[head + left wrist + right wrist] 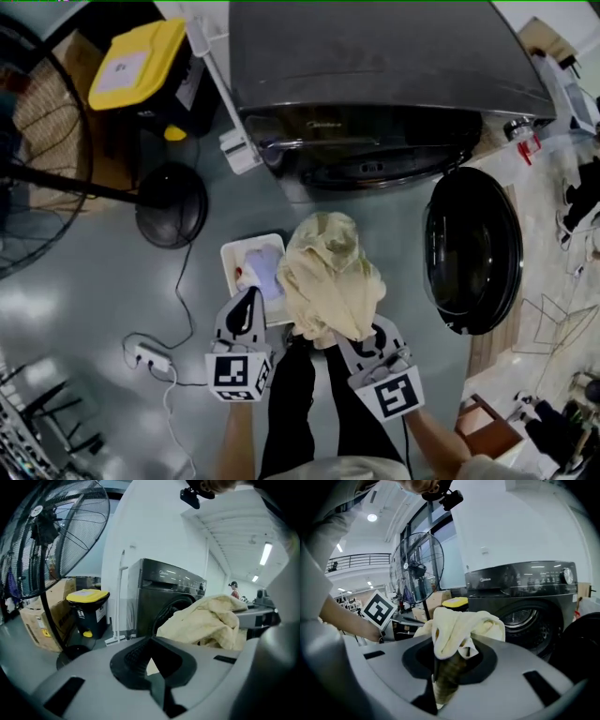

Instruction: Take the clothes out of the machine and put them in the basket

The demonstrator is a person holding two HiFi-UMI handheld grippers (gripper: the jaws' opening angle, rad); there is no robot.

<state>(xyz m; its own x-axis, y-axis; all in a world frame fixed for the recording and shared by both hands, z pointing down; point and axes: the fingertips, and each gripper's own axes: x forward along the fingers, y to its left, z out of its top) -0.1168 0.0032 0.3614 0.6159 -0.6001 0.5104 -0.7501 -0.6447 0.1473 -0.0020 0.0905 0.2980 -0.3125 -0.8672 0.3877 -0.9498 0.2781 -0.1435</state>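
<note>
In the head view the white basket (228, 255) sits on the floor just left of centre, already with a pale pink and lilac item inside. The left gripper (247, 300) hovers at the basket's six o'clock. Its jaws are together with nothing between them.

At the basket's three o'clock, overlapping its right edge, hangs the cream cloth (328, 272). It is bunched and pinched at its lower end in the narrow jaws of the right gripper (451, 663).

The dark washing machine (375, 66) stands at twelve o'clock, its round door (472, 248) swung open at three o'clock of the cloth.

The step in hand looks like the carry from drum to basket. The next move calls for shifting the cloth toward nine o'clock until it hangs fully over the basket. The right gripper can then lower it and open so no fold drapes over the rim.
</note>
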